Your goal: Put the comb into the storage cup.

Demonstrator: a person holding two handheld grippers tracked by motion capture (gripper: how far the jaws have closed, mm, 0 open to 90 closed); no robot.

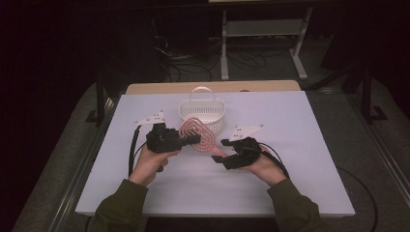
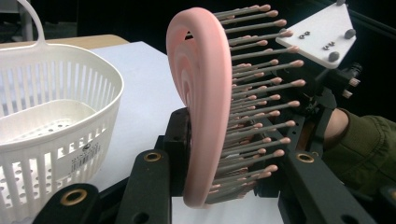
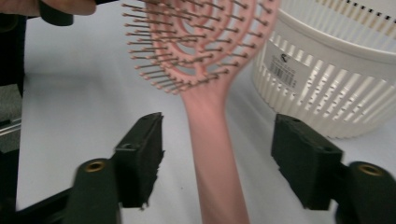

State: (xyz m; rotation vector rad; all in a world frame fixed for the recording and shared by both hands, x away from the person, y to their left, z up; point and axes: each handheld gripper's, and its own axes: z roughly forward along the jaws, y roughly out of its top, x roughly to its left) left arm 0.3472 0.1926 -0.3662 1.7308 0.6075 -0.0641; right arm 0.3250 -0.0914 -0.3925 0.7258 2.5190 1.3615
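Pink brush: a pink hairbrush (image 1: pixel 197 134) with a looped, openwork head was held up over the middle of the white table (image 1: pixel 300 159), just in front of the basket.
Brush head: the head (image 2: pixel 205 98) was clamped on edge, bristles turned toward the right side of the scene, as was seen in the left gripper view.
Left gripper: the left gripper (image 1: pixel 186 140) was closed tight on the brush head, one jaw pressed on the smooth back and one on the bristle side.
Brush handle: the handle (image 3: pixel 212 154) was pointed toward the near right and was seen between the right gripper's jaws.
Right gripper: the right gripper (image 1: pixel 223 151) was parted wide around the handle, a clear gap being left on each side, so nothing was gripped.
Basket: a white slotted plastic basket (image 1: pixel 203 113) with an upright handle was stood at the far middle of the table, just behind the brush; in the left gripper view its inside was seen bare.
Hands: both grippers were held by hands in olive sleeves, brought in from the near edge.
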